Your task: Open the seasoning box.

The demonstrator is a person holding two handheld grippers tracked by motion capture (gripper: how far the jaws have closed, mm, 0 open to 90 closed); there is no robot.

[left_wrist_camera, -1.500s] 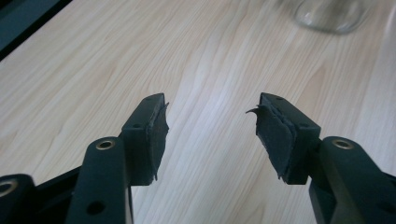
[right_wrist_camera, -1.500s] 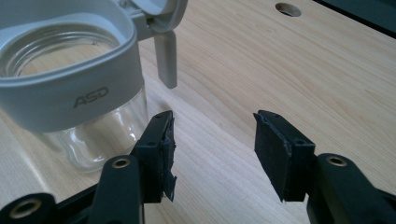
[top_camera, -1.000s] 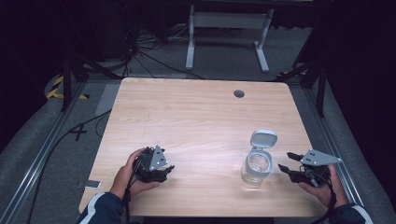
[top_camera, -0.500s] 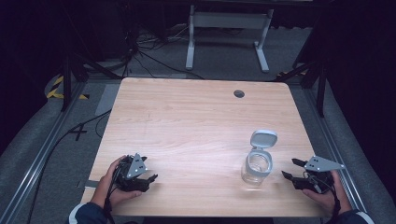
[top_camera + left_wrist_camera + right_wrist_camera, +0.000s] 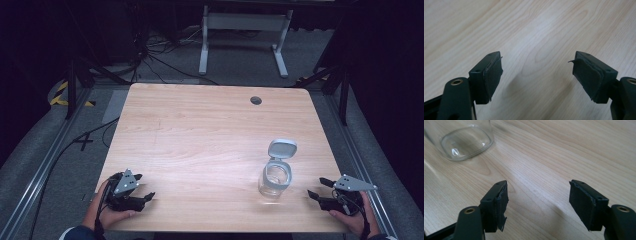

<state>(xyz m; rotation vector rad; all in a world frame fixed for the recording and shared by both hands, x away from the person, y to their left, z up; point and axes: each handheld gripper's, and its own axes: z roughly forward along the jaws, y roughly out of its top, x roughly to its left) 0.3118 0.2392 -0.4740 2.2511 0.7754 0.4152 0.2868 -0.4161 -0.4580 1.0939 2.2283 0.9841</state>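
Since the frame half a second earlier, both hands have drawn a little farther back toward the near edge of the light wooden bench (image 5: 200, 130), while the clear glass jar with its hinged white lid flipped open (image 5: 275, 176) has stayed put. The left tongs (image 5: 142, 189) sit well apart from the jar at the near-left corner, jaws spread wide over bare wood. The right tongs (image 5: 318, 188) lie near the jar on its right, jaws likewise parted and empty.
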